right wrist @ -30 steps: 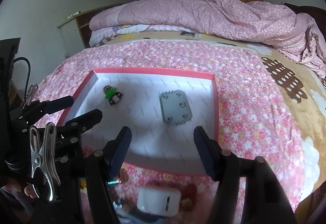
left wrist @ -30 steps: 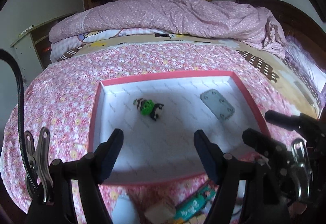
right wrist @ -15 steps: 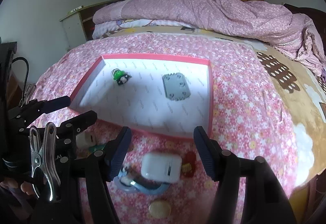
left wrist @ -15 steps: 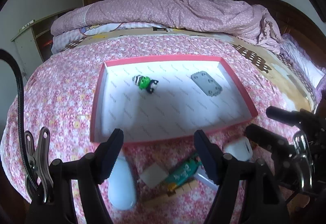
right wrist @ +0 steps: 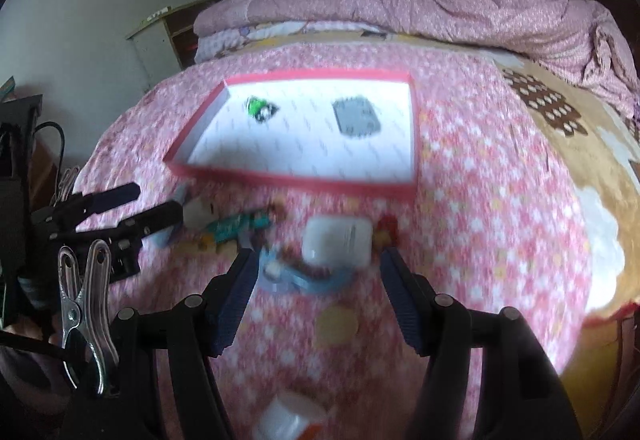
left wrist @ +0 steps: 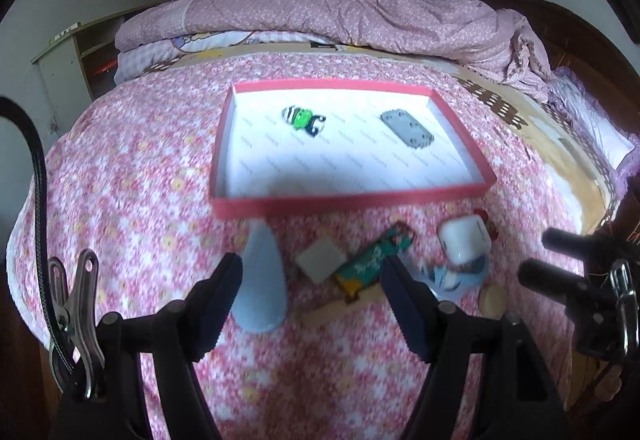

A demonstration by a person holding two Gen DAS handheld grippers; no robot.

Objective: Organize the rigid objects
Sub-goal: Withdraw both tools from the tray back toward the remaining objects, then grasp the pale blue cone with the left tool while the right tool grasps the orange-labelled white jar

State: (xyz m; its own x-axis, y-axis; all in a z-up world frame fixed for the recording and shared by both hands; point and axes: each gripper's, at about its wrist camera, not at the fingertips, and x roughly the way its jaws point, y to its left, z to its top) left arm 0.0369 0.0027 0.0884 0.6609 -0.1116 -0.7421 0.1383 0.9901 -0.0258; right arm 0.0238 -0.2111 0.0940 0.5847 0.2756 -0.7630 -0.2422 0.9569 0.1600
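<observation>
Both grippers hung over the flowered pink bedspread (left wrist: pixel 120 200), jaws spread wide, nothing between them. Left gripper (left wrist: pixel 310 292) sat above the loose pile, right gripper (right wrist: pixel 316 282) just short of the white case (right wrist: pixel 336 246).

Red-rimmed tray (left wrist: pixel 352 196) with a white patterned floor lay flat on the bed beyond the pile. Inside it were two items, well apart: a green, black and white striped toy figure (left wrist: pixel 304 119) toward the back left, and a flat grey rectangular plate (left wrist: pixel 407 129) with small holes at the corners toward the back right.

The pile lay just in front of the tray's near wall. A pale blue teardrop-shaped piece (left wrist: pixel 262 280) was on the left, narrow end toward the tray. Beside it lay a small off-white square block (left wrist: pixel 320 259), then a teal printed packet (left wrist: pixel 374 258) lying diagonally. The white case had rounded corners and sat on a light blue curved item (left wrist: pixel 460 278), blurred. A small red object (right wrist: pixel 387 230) showed at the case's right side, too smeared to identify. A tan round disc (left wrist: pixel 493 298) lay apart, nearer the camera. A white cup-like thing (right wrist: pixel 290 420) showed at the bottom edge of the right wrist view, blurred.
</observation>
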